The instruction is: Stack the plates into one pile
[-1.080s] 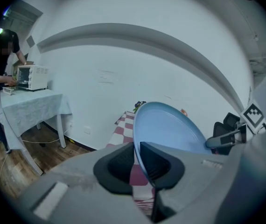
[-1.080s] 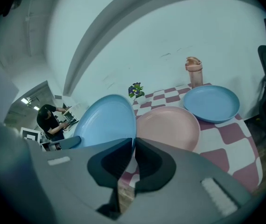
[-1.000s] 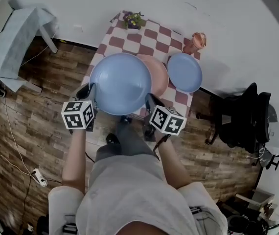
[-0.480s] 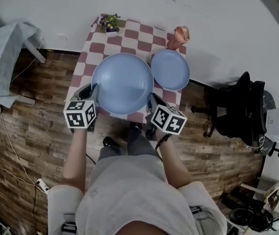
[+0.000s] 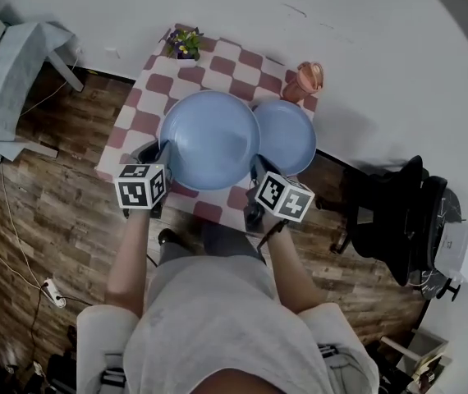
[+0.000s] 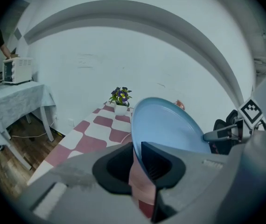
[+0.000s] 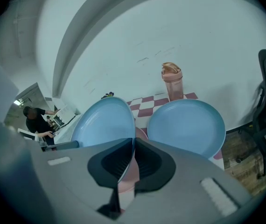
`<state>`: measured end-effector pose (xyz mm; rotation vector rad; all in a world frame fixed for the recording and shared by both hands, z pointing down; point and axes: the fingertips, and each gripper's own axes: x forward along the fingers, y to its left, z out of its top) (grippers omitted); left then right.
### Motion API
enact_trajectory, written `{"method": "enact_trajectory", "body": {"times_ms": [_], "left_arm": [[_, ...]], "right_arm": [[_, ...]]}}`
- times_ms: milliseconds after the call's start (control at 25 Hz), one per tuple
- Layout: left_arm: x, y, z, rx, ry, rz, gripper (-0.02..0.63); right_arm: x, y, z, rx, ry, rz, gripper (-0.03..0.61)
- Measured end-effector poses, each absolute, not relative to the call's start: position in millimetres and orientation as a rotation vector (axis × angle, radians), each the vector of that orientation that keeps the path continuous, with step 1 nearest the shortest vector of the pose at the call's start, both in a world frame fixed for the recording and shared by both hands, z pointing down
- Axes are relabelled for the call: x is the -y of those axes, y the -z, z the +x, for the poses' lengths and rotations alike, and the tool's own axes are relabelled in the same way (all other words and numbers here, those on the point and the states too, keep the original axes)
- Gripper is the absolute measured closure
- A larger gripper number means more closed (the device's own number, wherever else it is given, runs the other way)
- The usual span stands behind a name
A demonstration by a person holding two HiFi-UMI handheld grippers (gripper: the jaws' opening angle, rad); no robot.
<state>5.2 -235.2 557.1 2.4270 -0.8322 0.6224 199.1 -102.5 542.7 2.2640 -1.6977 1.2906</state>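
- Wood-plank flooring (image 5: 45, 195) meets a white wall (image 5: 382, 39), and a small table under a red-and-white checked cloth (image 5: 139, 97) stands against that wall.
- At the table's near side, the large round pale-blue plate (image 5: 209, 138) is held between the two grippers, one at each side of its rim.
- It covers a pink round plate (image 7: 140, 133), of which only a sliver shows in the gripper views; whether the two touch I cannot tell.
- The left gripper (image 5: 162, 156) has just been opening its jaws. The large plate's rim stands between them, lying against one pad with a gap to the other.
- The right gripper (image 5: 257, 171) is clenched on the opposite rim, pads tight on both faces.
- A smaller pale-blue round plate (image 5: 287, 136) lies flat on the cloth just right of the large one, their edges overlapping in the head view.
- A pink lidded tumbler (image 5: 308, 79) stands at the far right corner and a small white pot of flowers (image 5: 186, 43) at the far left.
- A black office chair (image 5: 390, 212) sits to the right of the table.
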Motion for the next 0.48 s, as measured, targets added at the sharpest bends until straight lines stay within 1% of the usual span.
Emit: {"method": "enact_trajectory", "body": {"times_ms": [480], "left_arm": [[219.3,-614.4,-0.5,1.017,-0.733,2.213,0.546]], "right_arm": [[123.1,-601.0,213.8,1.757,-1.425,1.965,0.559]]}}
